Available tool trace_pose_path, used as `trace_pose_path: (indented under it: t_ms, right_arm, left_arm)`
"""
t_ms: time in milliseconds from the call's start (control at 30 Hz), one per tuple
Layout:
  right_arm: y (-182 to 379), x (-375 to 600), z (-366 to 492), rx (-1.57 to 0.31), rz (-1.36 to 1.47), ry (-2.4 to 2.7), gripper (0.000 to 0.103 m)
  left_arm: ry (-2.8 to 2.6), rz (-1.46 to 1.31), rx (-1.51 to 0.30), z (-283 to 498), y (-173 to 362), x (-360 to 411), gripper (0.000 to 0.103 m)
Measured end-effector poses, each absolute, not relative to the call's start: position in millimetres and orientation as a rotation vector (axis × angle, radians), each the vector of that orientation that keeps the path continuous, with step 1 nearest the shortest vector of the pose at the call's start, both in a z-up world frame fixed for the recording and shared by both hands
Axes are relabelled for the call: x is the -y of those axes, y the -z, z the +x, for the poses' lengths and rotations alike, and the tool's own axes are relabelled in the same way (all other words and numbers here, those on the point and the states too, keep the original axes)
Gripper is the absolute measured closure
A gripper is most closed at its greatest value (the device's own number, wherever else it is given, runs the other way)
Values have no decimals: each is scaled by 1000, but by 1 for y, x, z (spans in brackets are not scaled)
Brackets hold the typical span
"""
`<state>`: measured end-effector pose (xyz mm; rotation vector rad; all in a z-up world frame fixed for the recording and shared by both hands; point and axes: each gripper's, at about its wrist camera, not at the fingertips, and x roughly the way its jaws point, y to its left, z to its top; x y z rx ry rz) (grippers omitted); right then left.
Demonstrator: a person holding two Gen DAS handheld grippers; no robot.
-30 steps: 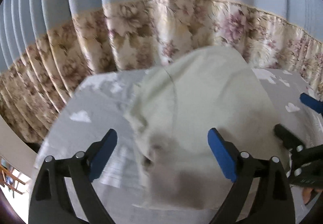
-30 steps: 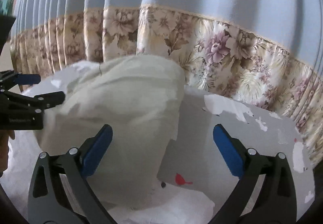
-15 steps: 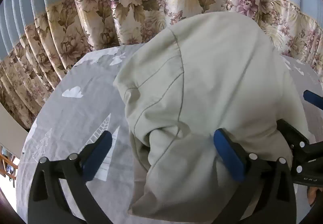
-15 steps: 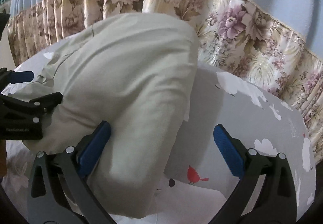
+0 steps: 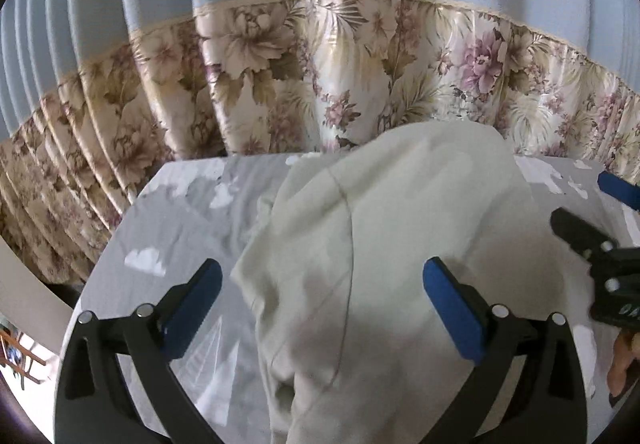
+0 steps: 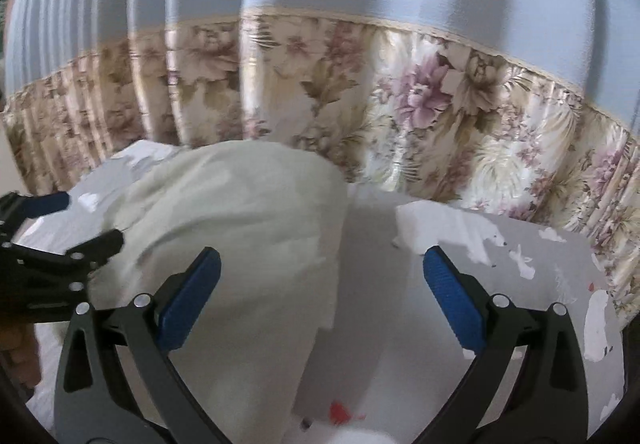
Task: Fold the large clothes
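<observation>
The garment (image 5: 384,252), a pale cream bundle with a thin seam running down it, lies heaped on a desk (image 5: 168,228) covered by a grey sheet printed with white clouds and animals; behind the desk hangs a curtain (image 5: 360,76), blue above and floral below.

In the left wrist view the left tool (image 5: 320,304) has its jaws spread wide, having just been opening to their fullest; the garment lies under and between the blue pads (image 5: 452,312), yet neither pad presses on it, so the tool holds nothing. At the right edge of that view the right tool's black finger and blue pad jut in beside the garment, with part of a hand (image 5: 624,360) below them.

In the right wrist view the right tool (image 6: 320,304) also stands wide open and empty; the garment (image 6: 240,244) fills the left half of the gap, its right edge falling between the pads, with bare sheet on the right. The left tool (image 6: 60,228) shows at the left edge, open, its lower finger at the garment's edge; whether it touches the cloth I cannot tell. This view is blurred. A small red print (image 6: 340,414) marks the sheet near the bottom.
</observation>
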<state>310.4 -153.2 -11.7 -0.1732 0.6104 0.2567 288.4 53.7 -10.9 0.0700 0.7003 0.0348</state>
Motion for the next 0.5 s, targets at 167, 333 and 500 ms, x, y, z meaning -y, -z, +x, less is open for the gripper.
trace_pose_path:
  t_ms: [167,333,500]
  right_arm:
    - [42,150,342,-694,-194,-242,3]
    - [76,153,367,-829,-195,-269,3]
    - [87,149,368,-826,-222,-272,3]
  left_arm:
    - [-10,89,-746,322,27,-47,2]
    - [-52,67,-804,343,49,-58,2]
    - [-59,65,-789,343,62,-62,1]
